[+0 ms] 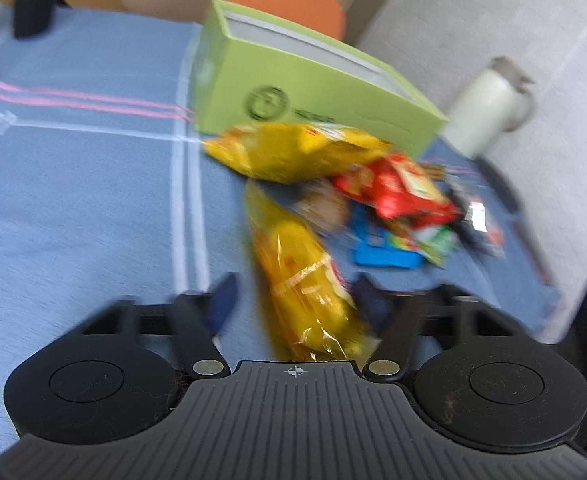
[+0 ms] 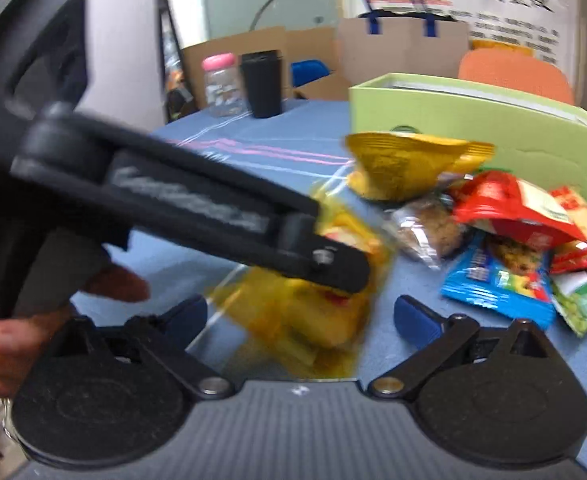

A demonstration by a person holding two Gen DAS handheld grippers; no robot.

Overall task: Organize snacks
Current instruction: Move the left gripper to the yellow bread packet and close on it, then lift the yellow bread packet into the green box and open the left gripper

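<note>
1. A clear yellow snack packet (image 1: 309,292) lies between the jaws of the left gripper (image 1: 293,300) above a blue-clothed bench (image 1: 85,184); the frame is blurred, and whether the blue pads actually press the wrapper cannot be told.
2. From the right wrist view, the left gripper (image 2: 333,268) crosses the frame and meets the same packet (image 2: 313,320) at its tip, with a hand (image 2: 21,320) on its handle.
3. The right gripper (image 2: 297,316) holds its jaws spread — the packet sits between them, both pads clear of it.
4. Behind, a heap of snacks: a gold bag (image 2: 405,168), a red bag (image 2: 521,212), a blue packet (image 2: 497,276) and a green one (image 2: 585,300).
5. A light green box (image 1: 293,84) stands open just behind the heap — a white jug (image 1: 489,108) is beside it.
6. At the bench's far edge stand a pink-capped bottle (image 2: 221,84) and a black cup (image 2: 262,84).
</note>
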